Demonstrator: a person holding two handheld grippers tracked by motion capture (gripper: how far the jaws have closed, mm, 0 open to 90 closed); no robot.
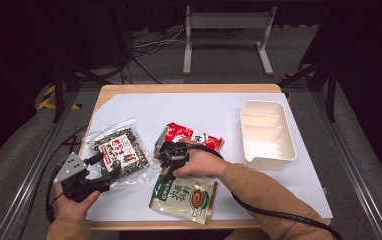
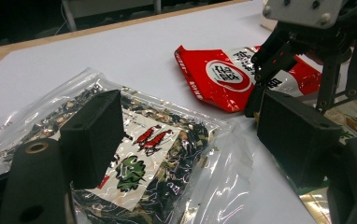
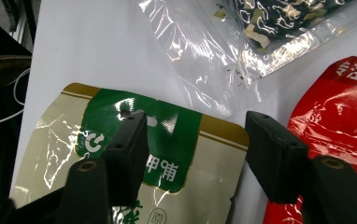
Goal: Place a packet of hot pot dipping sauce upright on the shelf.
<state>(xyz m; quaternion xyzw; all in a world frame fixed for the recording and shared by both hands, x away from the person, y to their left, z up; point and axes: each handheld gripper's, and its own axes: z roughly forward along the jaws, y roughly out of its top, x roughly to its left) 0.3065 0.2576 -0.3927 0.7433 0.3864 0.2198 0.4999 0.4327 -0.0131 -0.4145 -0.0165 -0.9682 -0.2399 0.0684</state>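
A clear bag of dark dried greens with a red and white label [image 1: 119, 150] lies at the table's left. My left gripper [image 1: 105, 167] hovers over its near corner, and in the left gripper view the black jaws [image 2: 190, 135] stand open above the bag [image 2: 162, 154] without touching it. A green and gold pouch [image 1: 184, 197] lies near the front edge. My right gripper [image 1: 171, 162] points down at its top edge. Its jaws [image 3: 200, 154] stand open on either side of the pouch's top corner [image 3: 167, 140]. A red packet [image 1: 191, 136] lies just behind that hand.
A white tray [image 1: 266, 132] with compartments sits at the right on the white sheet [image 1: 179, 107] covering the wooden table. The red packet [image 3: 340, 116] borders the right jaw. Cables trail from both grippers off the front edge.
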